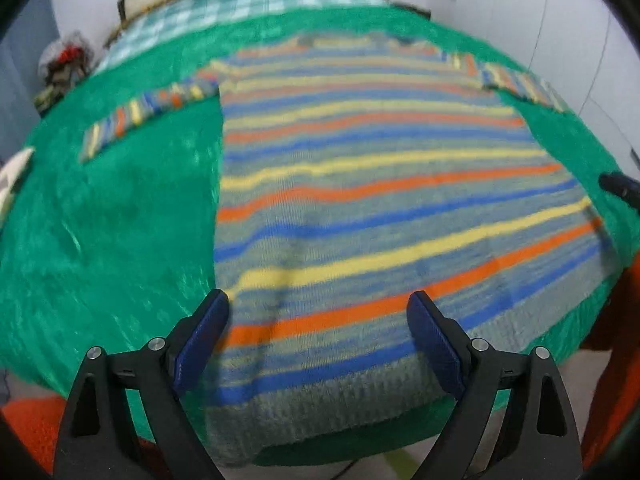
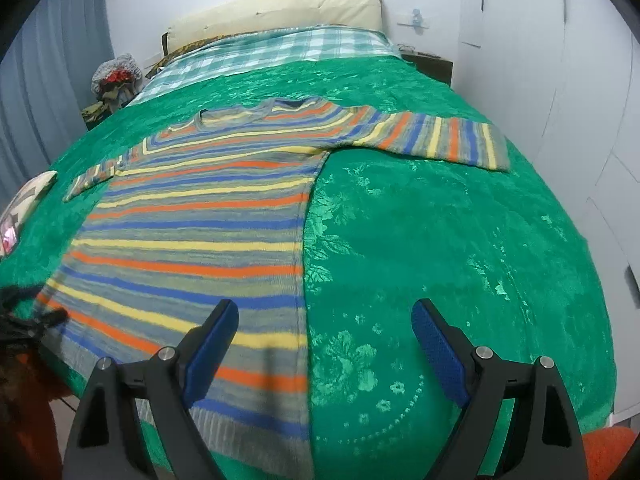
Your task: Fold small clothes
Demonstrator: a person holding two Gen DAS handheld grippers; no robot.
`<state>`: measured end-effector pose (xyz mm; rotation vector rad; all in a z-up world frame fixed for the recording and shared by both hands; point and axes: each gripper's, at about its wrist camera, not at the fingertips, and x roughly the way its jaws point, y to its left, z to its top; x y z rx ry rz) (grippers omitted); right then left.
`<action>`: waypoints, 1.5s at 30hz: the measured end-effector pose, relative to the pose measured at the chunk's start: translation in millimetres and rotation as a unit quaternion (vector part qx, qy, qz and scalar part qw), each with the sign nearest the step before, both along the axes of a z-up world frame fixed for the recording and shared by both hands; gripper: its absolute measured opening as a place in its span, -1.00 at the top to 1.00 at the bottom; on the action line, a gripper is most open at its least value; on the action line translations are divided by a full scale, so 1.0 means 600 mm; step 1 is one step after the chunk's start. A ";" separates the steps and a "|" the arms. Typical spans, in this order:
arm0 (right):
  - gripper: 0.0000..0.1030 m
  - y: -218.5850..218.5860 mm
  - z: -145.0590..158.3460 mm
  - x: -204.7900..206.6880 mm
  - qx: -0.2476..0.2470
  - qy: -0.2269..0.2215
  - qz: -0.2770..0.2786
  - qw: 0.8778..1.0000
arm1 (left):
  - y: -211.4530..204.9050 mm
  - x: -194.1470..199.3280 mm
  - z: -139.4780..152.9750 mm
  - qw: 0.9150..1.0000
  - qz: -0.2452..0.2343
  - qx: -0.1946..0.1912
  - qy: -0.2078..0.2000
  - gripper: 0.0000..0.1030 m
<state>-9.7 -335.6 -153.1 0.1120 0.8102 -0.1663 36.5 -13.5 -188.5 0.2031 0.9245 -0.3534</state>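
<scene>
Nearest the lens: left claw (image 1: 318, 312), fingers spread wide w/ nothing between them, hovering over the ribbed hem of the striped sweater (image 1: 360, 184). The hem's left corner lay just beside the claw's left finger (image 1: 202, 340). Right claw (image 2: 324, 320) likewise spread and empty, straddling the sweater's right side edge: its left finger above knit, its right finger above bare green bedspread (image 2: 460, 240).

Sweater lay flat on the bed, front up, hem toward both claws, neckline at the far end. Both sleeves were stretched out sideways: left sleeve (image 1: 148, 116) beyond and left of the left claw, right sleeve (image 2: 432, 136) beyond and right of the right claw. Probable reason: garment spread and smoothed so that folds can start from clean edges; claws stood wide prob. in readiness for the hem corners or side seams. No fold was yet visible, so the task appeared at its start.

Containers: none near the claws. Far left of the bed, a netted bundle (image 2: 116, 76) held sth. red; contents otherwise unclear. Checked blanket (image 2: 272, 52) and pillow (image 2: 280, 10) lay beyond the neckline.
</scene>
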 end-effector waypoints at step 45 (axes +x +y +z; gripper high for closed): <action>-0.88 -0.078 -0.032 -0.010 0.014 -0.001 -0.109 0.994 | 0.146 0.287 -0.075 0.986 0.167 -0.015 0.001 -0.99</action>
